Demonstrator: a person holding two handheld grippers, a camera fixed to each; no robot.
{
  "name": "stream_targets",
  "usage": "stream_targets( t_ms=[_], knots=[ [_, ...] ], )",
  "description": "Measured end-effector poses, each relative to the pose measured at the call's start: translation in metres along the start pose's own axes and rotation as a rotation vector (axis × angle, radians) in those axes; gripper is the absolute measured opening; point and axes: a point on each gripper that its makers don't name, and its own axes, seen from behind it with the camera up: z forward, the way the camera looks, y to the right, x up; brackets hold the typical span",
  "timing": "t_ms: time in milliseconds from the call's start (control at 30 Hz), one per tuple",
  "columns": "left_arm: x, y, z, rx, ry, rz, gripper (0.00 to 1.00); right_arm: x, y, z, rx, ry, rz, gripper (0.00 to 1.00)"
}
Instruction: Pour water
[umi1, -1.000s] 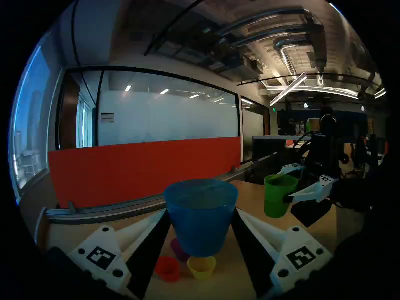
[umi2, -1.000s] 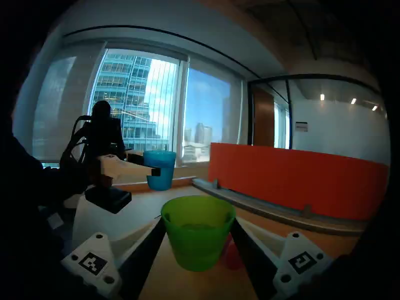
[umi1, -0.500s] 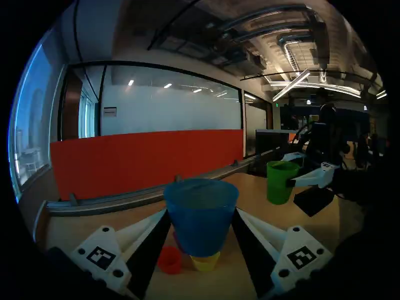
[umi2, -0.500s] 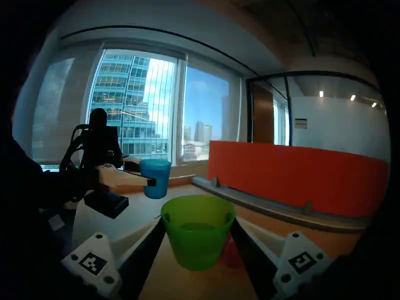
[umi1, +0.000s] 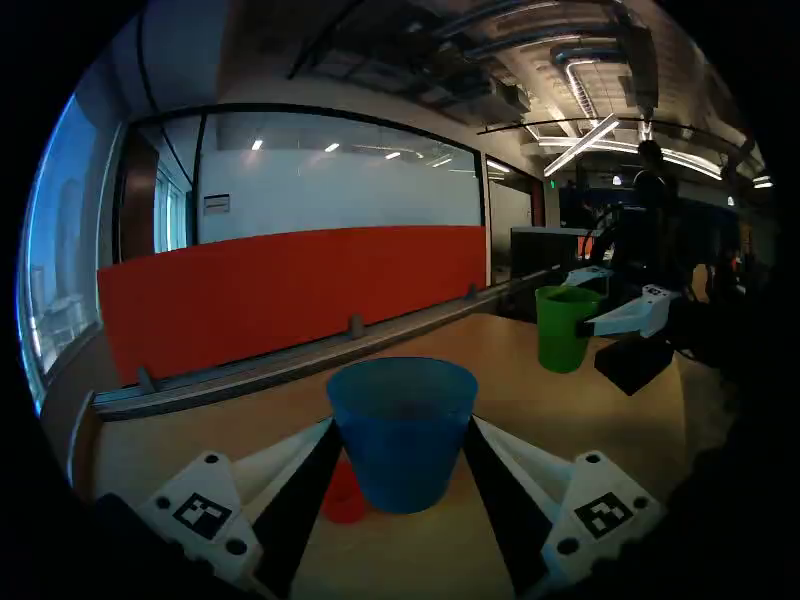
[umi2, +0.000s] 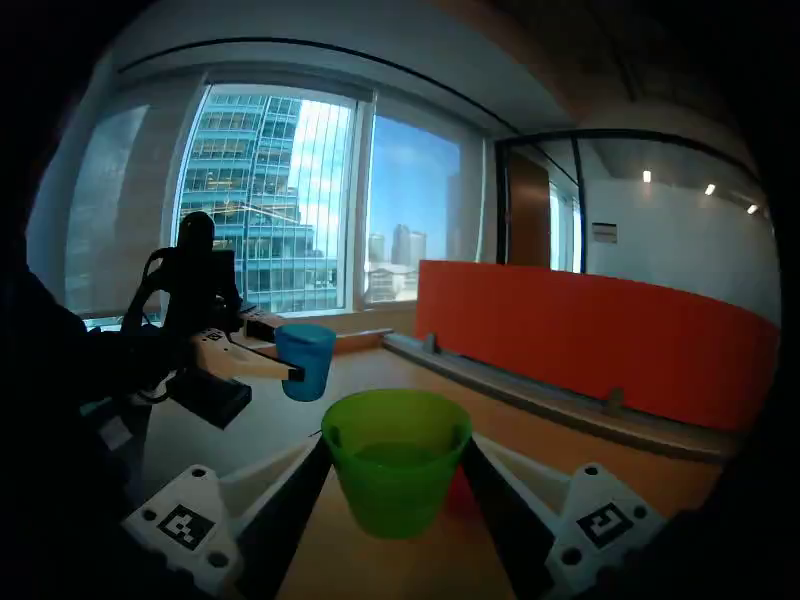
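In the left gripper view my left gripper (umi1: 402, 445) is shut on a blue cup (umi1: 402, 432), held upright above the wooden table (umi1: 560, 400). The right gripper view has my right gripper (umi2: 396, 470) shut on a green cup (umi2: 395, 472) with liquid in it. Farther off at the right of the left gripper view, the right gripper (umi1: 600, 322) carries the green cup (umi1: 562, 328). At the left of the right gripper view, the left gripper (umi2: 255, 362) holds the blue cup (umi2: 305, 360), slightly tilted.
A small red cup (umi1: 343, 495) stands on the table under the blue cup; a red cup (umi2: 460, 492) peeks out behind the green one. An orange partition (umi1: 290, 295) with a metal rail (umi1: 300, 355) borders the table's far side. Large windows (umi2: 290, 200) lie beyond the table.
Both views have tipped downward, showing more tabletop. The yellow and purple small cups have slipped out of sight under the blue cup. Both cups stay gripped.
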Motion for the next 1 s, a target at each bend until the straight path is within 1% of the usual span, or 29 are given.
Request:
stream_targets(
  t_ms=[167, 400, 700, 1000],
  knots=[
    [-0.022, 0.004, 0.002, -0.011, -0.055, 0.020, 0.82, -0.013, 0.002, 0.000, -0.001, -0.029, 0.002, 0.90],
    [-0.052, 0.013, 0.006, -0.043, -0.133, 0.026, 0.82, -0.032, 0.002, 0.003, 0.010, -0.073, 0.008, 0.90],
    [-0.091, 0.018, 0.010, -0.067, -0.235, 0.065, 0.82, -0.055, 0.001, 0.009, 0.023, -0.133, 0.003, 0.90],
    [-0.125, 0.022, 0.015, -0.100, -0.328, 0.077, 0.82, -0.082, 0.001, 0.015, 0.046, -0.204, 0.005, 0.90]
  ],
)
